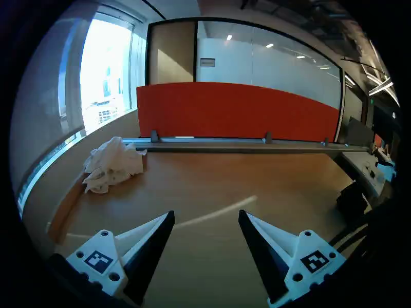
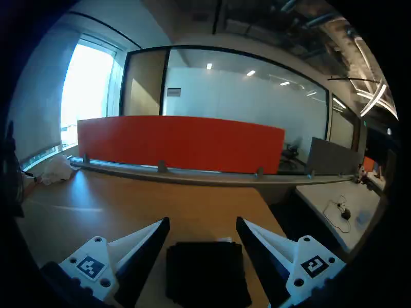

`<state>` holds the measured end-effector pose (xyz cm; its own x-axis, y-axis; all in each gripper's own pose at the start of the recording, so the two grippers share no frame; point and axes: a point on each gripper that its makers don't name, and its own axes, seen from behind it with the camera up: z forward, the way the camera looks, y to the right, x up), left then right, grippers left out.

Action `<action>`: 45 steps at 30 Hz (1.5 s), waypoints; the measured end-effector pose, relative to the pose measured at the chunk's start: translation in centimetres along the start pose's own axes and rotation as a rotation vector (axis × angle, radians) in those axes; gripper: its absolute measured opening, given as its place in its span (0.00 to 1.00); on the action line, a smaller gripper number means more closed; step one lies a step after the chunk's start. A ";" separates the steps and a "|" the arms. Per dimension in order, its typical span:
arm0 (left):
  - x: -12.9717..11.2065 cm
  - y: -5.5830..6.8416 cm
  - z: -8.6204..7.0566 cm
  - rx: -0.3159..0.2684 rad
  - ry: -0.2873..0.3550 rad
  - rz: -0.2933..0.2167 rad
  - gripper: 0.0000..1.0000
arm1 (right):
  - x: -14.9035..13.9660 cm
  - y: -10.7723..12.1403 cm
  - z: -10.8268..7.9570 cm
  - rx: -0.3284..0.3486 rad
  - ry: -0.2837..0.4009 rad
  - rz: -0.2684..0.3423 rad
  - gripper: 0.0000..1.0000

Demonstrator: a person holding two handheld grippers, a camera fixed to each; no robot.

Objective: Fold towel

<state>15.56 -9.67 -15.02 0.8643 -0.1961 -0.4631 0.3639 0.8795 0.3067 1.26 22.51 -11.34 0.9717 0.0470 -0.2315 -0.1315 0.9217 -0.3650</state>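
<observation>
I record left gripper (image 1: 206, 214) and right gripper (image 2: 203, 220) spread wide, both empty. The towel (image 1: 112, 165) lies crumpled at the far-left corner of the desk (image 1: 231, 179). Its corners seem buried; I should find 2 adjacent ones before lifting.

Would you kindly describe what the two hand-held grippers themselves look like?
The left hand-held gripper and the right hand-held gripper look alike: two wedge-shaped white fingers tapering to points, with black inner faces, and a square black-and-white marker ringed by small holes on each.
</observation>
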 end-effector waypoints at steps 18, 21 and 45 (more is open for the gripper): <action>6.5 -2.2 -0.4 0.032 0.194 -0.043 0.92 | 6.6 -4.4 0.6 -0.020 0.149 0.049 1.00; 7.2 -2.2 -0.5 0.031 0.216 -0.031 0.92 | 7.1 -5.7 0.9 -0.016 0.162 0.049 1.00; 8.5 -3.2 -0.6 0.013 0.276 -0.001 0.92 | 9.2 -14.6 1.7 0.019 0.213 0.060 1.00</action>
<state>21.52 -13.87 -20.46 0.7376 -0.0698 -0.6716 0.3703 0.8735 0.3159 12.42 10.15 -6.59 0.8985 0.0213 -0.4385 -0.1821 0.9269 -0.3281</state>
